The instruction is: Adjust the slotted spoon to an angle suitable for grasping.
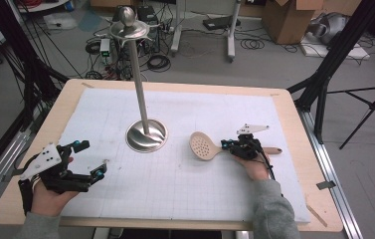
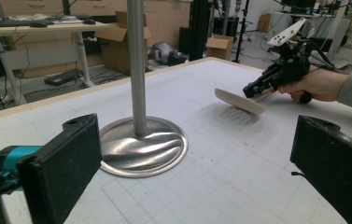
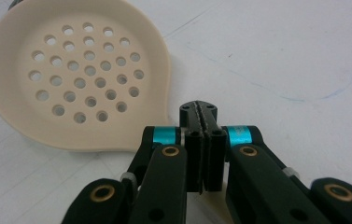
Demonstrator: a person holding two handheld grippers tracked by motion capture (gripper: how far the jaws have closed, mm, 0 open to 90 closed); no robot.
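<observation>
Beige slotted spoon (image 1: 203,146) pinched by level right tool (image 1: 226,145) (left idle).

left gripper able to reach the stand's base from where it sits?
Probably yes. The left gripper is open and faces the stand's base across bare mat; the slotted spoon and right gripper lie off to the side.

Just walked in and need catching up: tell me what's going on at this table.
A person holds a gripper in each hand. The right gripper is shut on the handle of a cream slotted spoon, its bowl just above the white mat. The left gripper rests open near the table's left edge. A metal stand rises mid-table.
</observation>
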